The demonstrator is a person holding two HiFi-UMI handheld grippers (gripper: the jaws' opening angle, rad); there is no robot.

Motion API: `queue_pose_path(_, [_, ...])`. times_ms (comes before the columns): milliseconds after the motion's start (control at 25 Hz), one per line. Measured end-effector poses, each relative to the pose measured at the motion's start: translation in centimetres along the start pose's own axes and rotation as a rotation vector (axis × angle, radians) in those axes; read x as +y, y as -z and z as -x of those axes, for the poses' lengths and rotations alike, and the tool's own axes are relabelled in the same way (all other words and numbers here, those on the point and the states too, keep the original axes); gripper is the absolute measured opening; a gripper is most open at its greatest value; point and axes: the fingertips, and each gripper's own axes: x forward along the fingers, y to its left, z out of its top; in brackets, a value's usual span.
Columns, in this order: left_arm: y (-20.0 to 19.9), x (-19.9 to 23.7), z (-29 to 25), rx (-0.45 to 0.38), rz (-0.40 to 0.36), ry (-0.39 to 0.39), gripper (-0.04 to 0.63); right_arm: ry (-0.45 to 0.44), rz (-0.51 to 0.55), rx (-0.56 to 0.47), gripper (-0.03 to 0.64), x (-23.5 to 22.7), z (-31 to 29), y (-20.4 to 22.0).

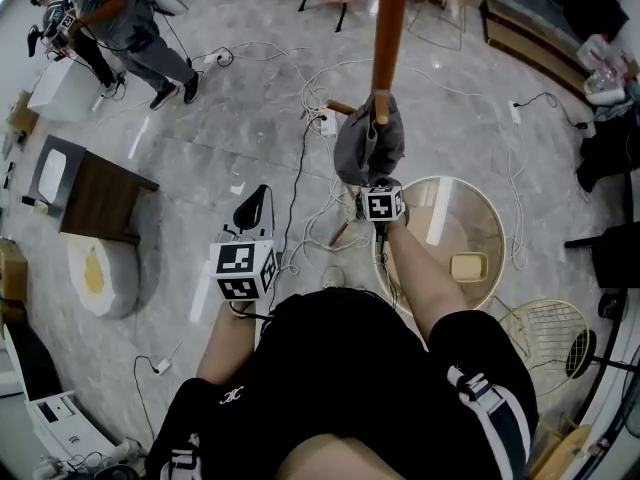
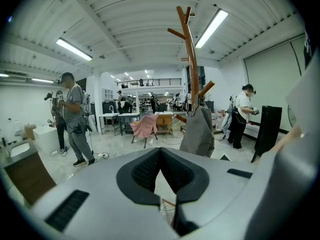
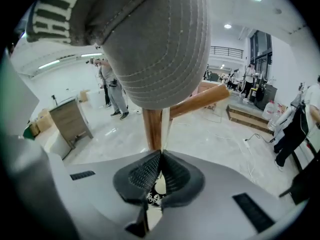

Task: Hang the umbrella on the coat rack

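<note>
My right gripper point(image 3: 160, 156) has its jaws pinched together on a thin pale strap point(image 3: 163, 129). The strap rises to the grey umbrella point(image 3: 155, 49), lettered "HIN", hanging on the coat rack point(image 3: 151, 129) just above my jaws. My left gripper point(image 2: 160, 154) has its jaws closed on nothing.

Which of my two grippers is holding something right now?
The right gripper, shut on a white strap below the grey fabric; the left gripper is shut on nothing.
</note>
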Motion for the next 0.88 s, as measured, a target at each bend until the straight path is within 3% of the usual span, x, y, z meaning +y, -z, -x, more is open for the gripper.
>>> queue_pose_path(480, [1.7,-1.4,0.9,0.006,-0.004,0.047,0.017,0.064,-0.046,-0.178,0.037,-0.9,2.8,0.7])
queue_pose_path(880, [1.0,-7.4,-1.6,-0.037,-0.009,0.216,0.017,0.05,-0.067,-0.466,0.015,-0.6,16.8,-5.6])
